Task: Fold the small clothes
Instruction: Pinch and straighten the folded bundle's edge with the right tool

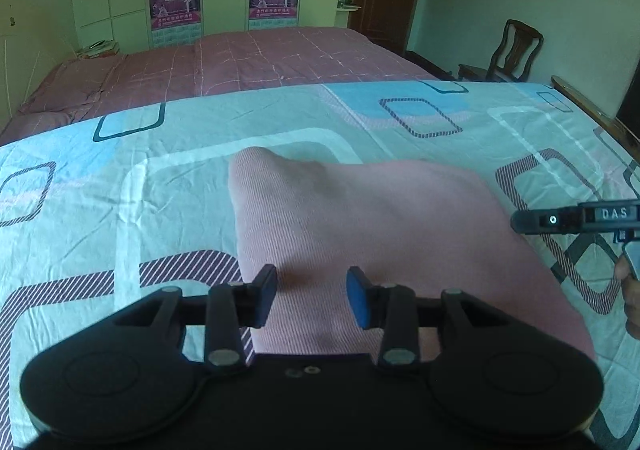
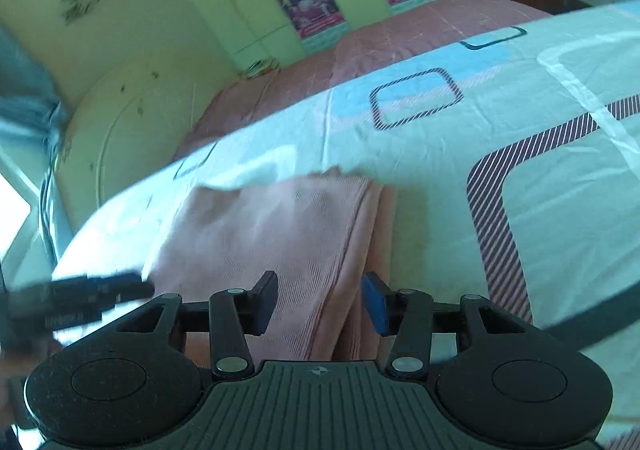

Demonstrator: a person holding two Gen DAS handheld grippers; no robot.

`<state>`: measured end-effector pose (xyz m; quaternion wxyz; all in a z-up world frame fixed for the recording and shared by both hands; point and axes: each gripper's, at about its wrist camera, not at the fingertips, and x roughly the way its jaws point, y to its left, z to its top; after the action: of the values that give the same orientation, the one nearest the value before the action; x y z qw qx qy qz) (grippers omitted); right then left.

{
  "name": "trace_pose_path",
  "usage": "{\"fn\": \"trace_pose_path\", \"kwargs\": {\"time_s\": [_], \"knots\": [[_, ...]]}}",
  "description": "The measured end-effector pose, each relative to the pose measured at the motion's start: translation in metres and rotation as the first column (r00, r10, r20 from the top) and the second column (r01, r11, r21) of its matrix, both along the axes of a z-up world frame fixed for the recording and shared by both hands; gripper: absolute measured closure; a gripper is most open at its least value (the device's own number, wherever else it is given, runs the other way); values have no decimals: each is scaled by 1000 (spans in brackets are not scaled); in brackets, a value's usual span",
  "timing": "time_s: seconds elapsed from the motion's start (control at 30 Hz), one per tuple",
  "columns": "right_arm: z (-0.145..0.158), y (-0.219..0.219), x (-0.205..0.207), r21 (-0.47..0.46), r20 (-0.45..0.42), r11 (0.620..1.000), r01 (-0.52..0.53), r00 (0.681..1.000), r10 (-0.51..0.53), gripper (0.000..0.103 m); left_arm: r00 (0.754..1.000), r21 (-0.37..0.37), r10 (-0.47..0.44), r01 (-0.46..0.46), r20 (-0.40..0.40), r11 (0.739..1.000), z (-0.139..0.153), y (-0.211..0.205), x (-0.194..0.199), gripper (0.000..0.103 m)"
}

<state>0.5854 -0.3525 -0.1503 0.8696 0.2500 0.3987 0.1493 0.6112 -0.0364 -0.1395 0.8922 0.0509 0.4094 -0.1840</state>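
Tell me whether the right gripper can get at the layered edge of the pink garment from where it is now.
Probably yes. The right gripper is open, and the pink garment has its stacked edge lying between and just beyond the fingers, with nothing on the bedsheet in the way. The left gripper stays off to one side.

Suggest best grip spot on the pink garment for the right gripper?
Probably the stacked layer edges along the pink garment, its right side in the right wrist view. The folded edges lie there as parallel ridges on the bedsheet, so one pinch could catch all layers. Come in low from that side with the right gripper, jaws open. The left gripper, also open, hovers over the near edge.
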Motion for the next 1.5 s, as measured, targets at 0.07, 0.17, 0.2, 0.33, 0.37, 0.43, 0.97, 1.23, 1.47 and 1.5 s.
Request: {"fn": "trace_pose_path", "kwargs": {"time_s": [0.07,0.17,0.2,0.33,0.37,0.43,0.97,1.23,1.47,1.5], "knots": [[-5,0,17,-22,-43,1000,2,999,-3,56,1000,20,-14,15,-22,1000,-9,-3,6,64],[-7,-2,21,-39,-17,999,-18,1000,17,98,999,14,-26,27,-40,1000,-19,-3,8,65],[-5,-3,19,-51,-1,999,-19,1000,19,98,999,-3,-24,24,-49,1000,-19,-2,9,66],[-1,-7,10,-79,54,997,6,999,-2,99,998,-13,-36,35,-59,999,-19,-6,11,66],[-6,-8,14,-75,28,997,10,1000,-8,99,998,-8,-38,38,-59,999,-20,-8,12,66],[-20,-3,21,-129,-4,992,11,1000,-11,99,997,-1,-40,40,-64,999,-20,-11,12,66],[24,49,-95,-269,6,951,-154,987,161,72,999,-26,41,-41,0,999,1,43,-84,63],[4,46,-103,-232,-67,964,-130,991,118,94,997,38,48,-46,-53,998,-16,37,-91,64],[16,40,-112,-313,-54,940,-135,991,125,99,995,87,-90,94,-45,992,-18,3,-117,66],[9,44,-111,-330,-74,932,-149,989,131,99,992,96,-97,104,-79,990,-28,0,-117,65]]}}
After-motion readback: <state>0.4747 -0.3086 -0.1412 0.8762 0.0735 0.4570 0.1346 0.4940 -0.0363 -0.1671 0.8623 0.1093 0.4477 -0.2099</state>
